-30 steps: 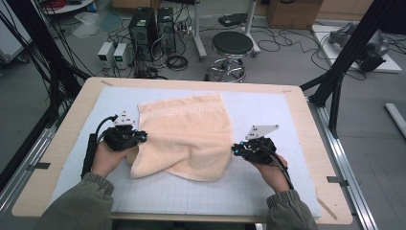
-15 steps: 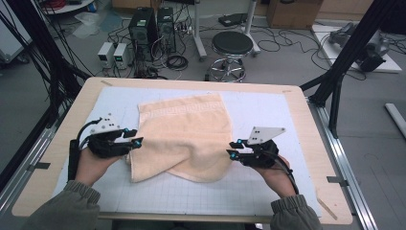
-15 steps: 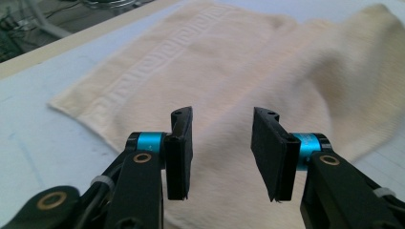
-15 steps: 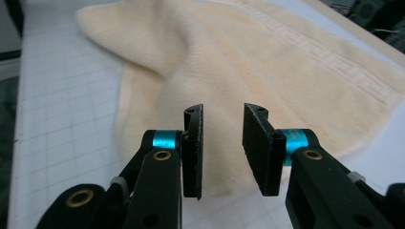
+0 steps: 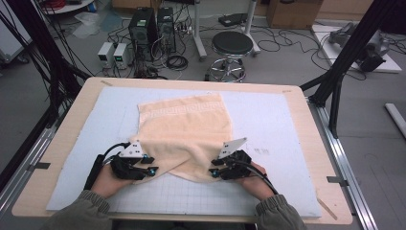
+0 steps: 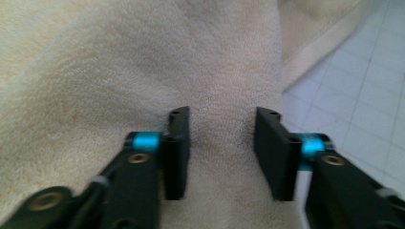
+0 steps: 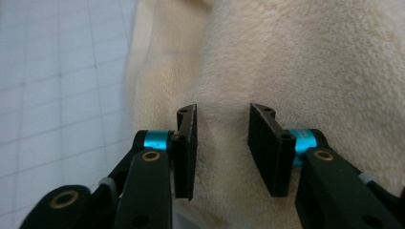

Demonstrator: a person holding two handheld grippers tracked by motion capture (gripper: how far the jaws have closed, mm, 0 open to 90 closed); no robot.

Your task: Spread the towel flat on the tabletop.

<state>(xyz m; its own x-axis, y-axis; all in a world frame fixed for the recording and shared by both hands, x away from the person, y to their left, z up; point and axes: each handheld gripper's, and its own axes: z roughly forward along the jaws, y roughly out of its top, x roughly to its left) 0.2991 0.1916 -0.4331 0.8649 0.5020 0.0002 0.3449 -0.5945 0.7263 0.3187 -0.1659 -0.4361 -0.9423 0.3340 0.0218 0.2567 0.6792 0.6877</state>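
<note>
While both jaws gape, grippers (image 5: 152, 171) (image 5: 212, 172) straddle the towel (image 5: 184, 129)

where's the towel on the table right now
In the high view the peach towel lies on the pale grid mat, centre-left, its near edge between the left tool and the right tool.

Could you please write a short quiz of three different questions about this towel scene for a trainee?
1. True or false: the peach towel lies on the grey grid mat.
2. Which towel edge are both hand-held grippers at? A) far edge B) near edge C) right side edge
3. Fill in: in its own view, the left hand-held gripper has its jaws apart, with ______ between them.

Key
1. True.
2. B: the left hand-held gripper and the right hand-held gripper sit at the near edge.
3. Towel cloth. The right hand-held gripper looks the same.
</note>
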